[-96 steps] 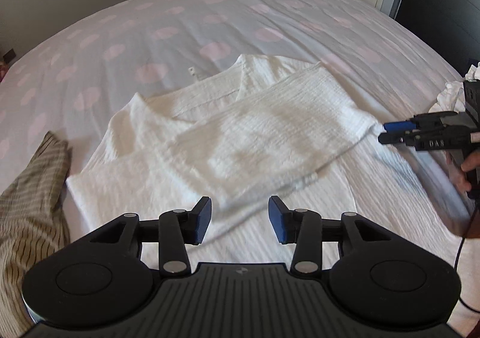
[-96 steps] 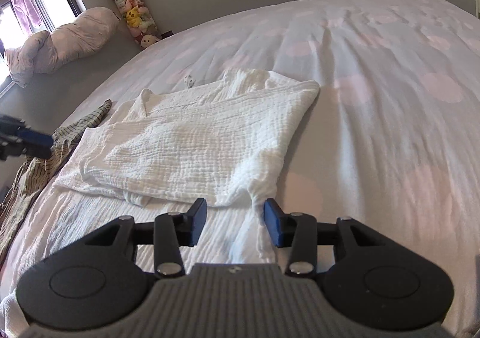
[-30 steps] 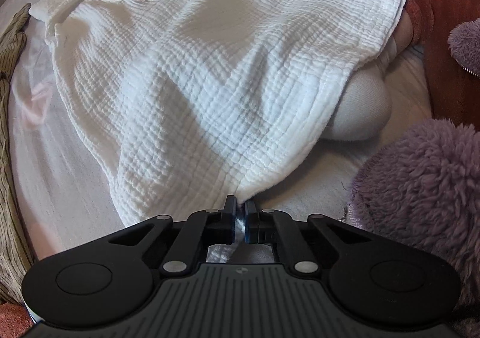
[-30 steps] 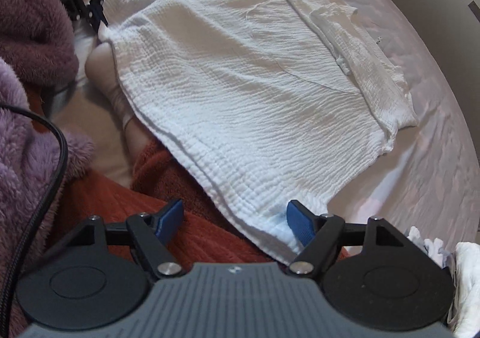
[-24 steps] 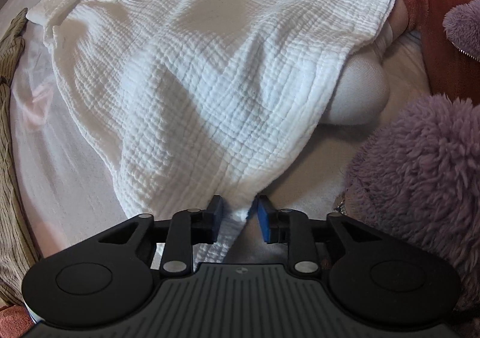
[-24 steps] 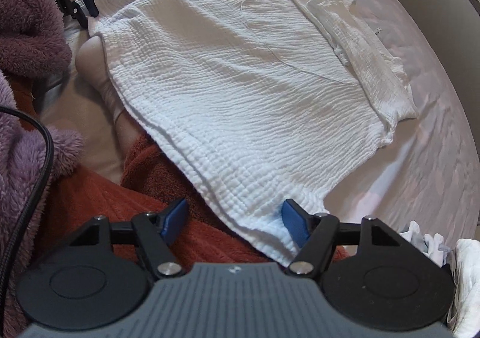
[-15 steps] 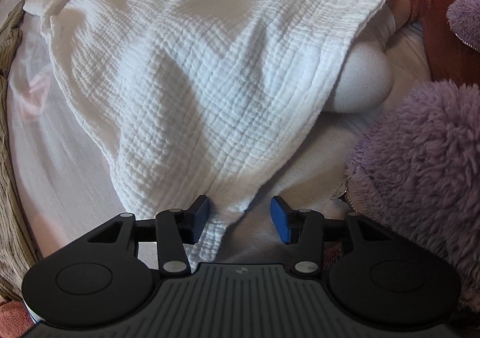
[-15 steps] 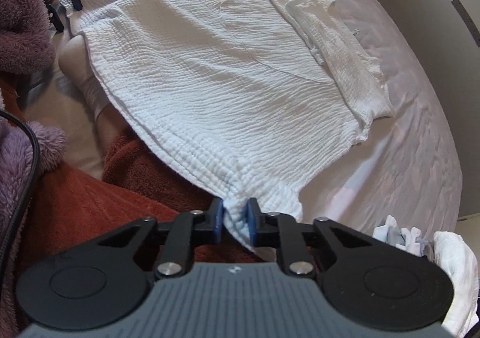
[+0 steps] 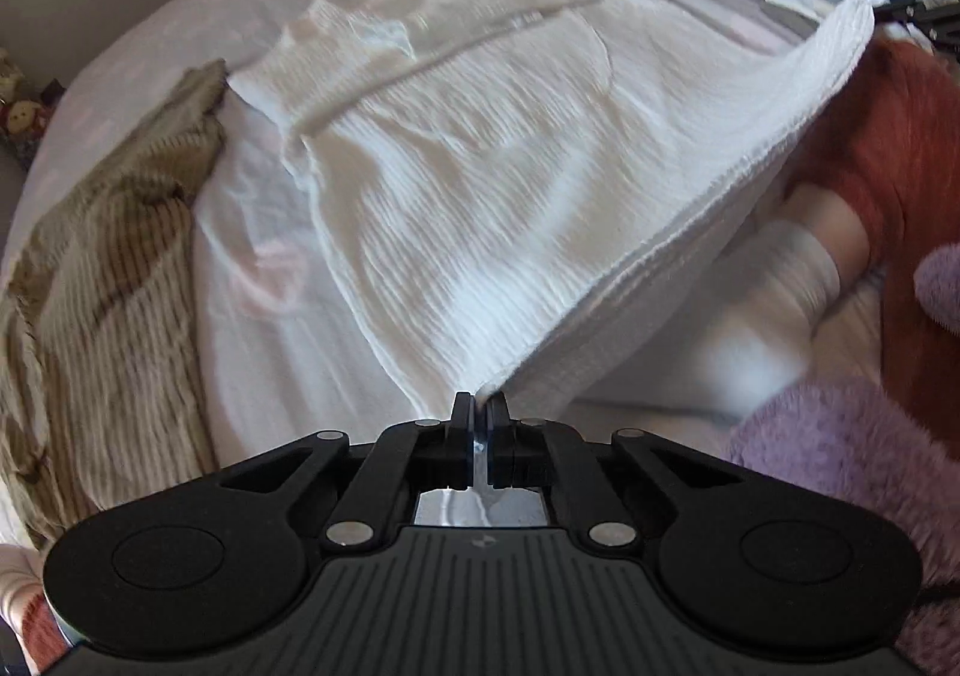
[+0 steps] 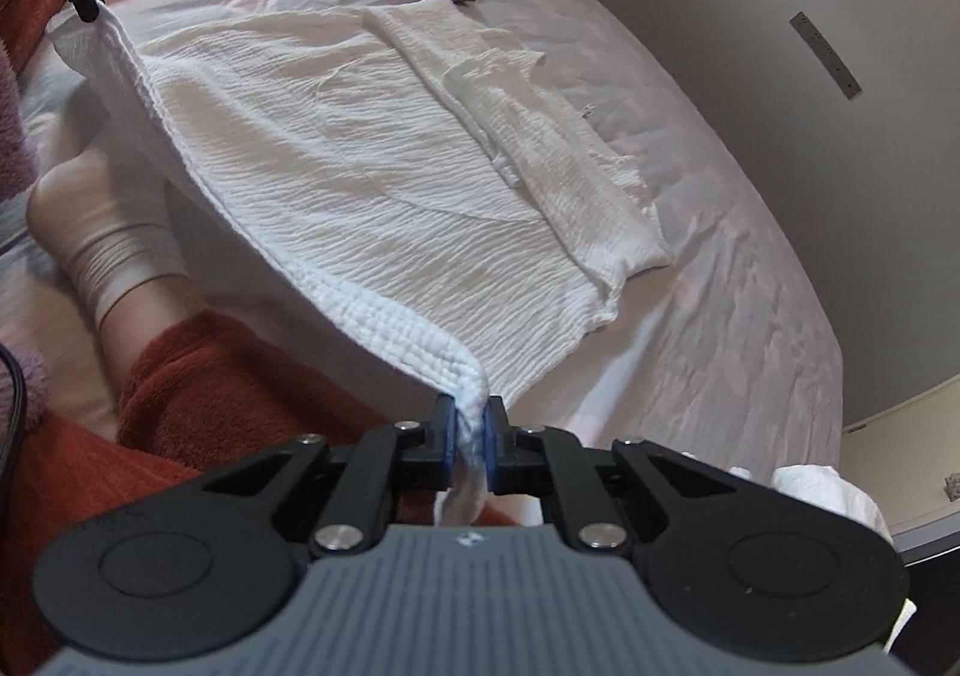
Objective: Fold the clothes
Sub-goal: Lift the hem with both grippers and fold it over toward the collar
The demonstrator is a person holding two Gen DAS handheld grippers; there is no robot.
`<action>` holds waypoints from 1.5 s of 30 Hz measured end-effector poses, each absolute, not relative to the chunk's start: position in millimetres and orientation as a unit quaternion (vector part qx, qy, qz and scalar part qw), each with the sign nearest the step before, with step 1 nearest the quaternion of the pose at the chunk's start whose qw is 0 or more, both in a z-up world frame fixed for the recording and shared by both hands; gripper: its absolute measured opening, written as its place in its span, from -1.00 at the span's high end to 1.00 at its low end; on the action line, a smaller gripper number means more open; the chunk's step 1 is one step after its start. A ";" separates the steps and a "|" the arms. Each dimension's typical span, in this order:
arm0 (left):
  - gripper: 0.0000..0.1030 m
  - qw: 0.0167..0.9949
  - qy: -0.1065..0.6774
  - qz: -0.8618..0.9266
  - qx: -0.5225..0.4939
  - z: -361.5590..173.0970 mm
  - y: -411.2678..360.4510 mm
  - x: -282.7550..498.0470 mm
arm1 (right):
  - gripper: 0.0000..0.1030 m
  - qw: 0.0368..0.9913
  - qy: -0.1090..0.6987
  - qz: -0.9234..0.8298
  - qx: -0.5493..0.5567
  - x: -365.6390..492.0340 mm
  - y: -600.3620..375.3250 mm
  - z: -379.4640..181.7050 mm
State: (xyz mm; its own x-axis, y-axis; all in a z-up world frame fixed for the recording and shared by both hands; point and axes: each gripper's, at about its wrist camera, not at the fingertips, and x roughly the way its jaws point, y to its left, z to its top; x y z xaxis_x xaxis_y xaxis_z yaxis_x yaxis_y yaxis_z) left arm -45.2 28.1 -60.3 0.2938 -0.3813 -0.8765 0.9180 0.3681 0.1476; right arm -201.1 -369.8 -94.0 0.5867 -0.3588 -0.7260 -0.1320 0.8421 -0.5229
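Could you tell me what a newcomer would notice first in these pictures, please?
The white crinkled garment fills the middle of the bed, its near hem lifted and stretched between the two grippers. The right gripper and left gripper are each shut on a hem corner. Beyond it lies a striped olive garment, and a white-socked foot shows under the hem.

Your left tongs (image 9: 479, 424) are pinched together on a corner of the white garment (image 9: 480, 184), the two blue-padded fingers (image 9: 462, 430) nearly meeting with only a sliver of cloth between them. Your right tongs (image 10: 468, 439) are clamped too, with a thicker bunch of the same hem squeezed between the pads. Each pair points forward and slightly down. From the right wrist view, your left tongs show at the upper left corner, holding the far end of the raised edge. Your socked foot (image 10: 114, 232) and rust-red trouser leg (image 10: 198, 376) lie beneath that edge.
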 end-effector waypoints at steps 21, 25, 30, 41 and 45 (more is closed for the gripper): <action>0.97 0.809 0.266 -0.379 0.362 43.1 -165.7 112.0 | 0.82 0.887 0.348 -0.189 -0.240 -58.7 -487.4 -1.2; 0.97 0.809 0.270 -0.367 0.370 38.5 -196.7 146.0 | 0.83 0.885 0.345 -0.194 -0.243 -20.1 -510.9 -6.2; 0.97 0.810 0.275 -0.352 0.379 32.8 -235.5 188.5 | 0.83 0.882 0.354 -0.202 -0.238 33.4 -545.5 -23.7; 0.97 0.791 0.326 -0.334 0.396 -50.6 -310.4 287.8 | 0.83 0.869 0.402 -0.205 -0.203 162.8 -628.5 -102.1; 0.97 0.780 0.355 -0.341 0.387 -92.2 -329.4 316.6 | 0.83 0.860 0.431 -0.199 -0.188 198.6 -656.0 -148.1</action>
